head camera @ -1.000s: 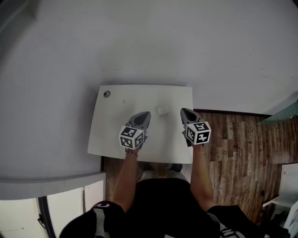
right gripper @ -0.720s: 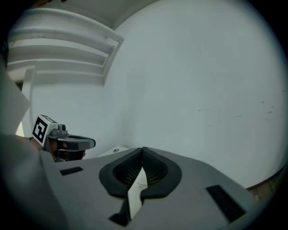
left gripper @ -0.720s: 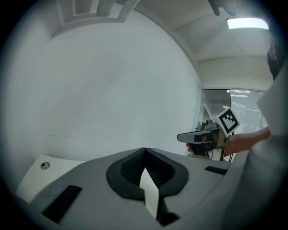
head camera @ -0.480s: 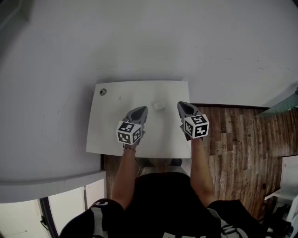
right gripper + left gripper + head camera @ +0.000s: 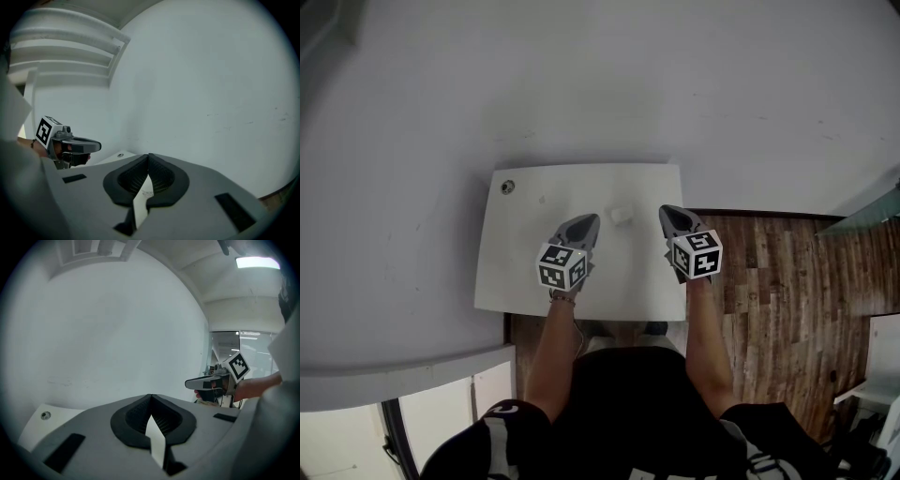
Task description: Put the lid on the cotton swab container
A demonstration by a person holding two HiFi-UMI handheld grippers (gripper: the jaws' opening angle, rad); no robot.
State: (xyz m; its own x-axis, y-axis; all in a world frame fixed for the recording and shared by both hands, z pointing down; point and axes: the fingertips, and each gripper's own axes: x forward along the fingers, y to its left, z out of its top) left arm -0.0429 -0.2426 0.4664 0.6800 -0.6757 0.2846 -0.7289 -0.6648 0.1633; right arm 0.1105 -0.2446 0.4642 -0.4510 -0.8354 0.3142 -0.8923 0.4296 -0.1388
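- The left tool [image 5: 150,397] has its jaws pressed together with nothing between them. It is held over the near middle of the white desk [image 5: 520,272].
- The right tool [image 5: 148,157] is likewise closed and empty, held above the desk's right edge.
- The cotton swab container [image 5: 622,215] shows only as a small white thing on the desk's far half. It lies between the two tool tips and apart from both, and is too small to tell whether its lid is on.
- A small round fitting [image 5: 507,187] sits near the desk's far left corner.
- The desk stands against a pale wall [image 5: 600,84], and wood floor [image 5: 769,272] lies to its right.
- Each gripper view shows the other tool held roughly level alongside.
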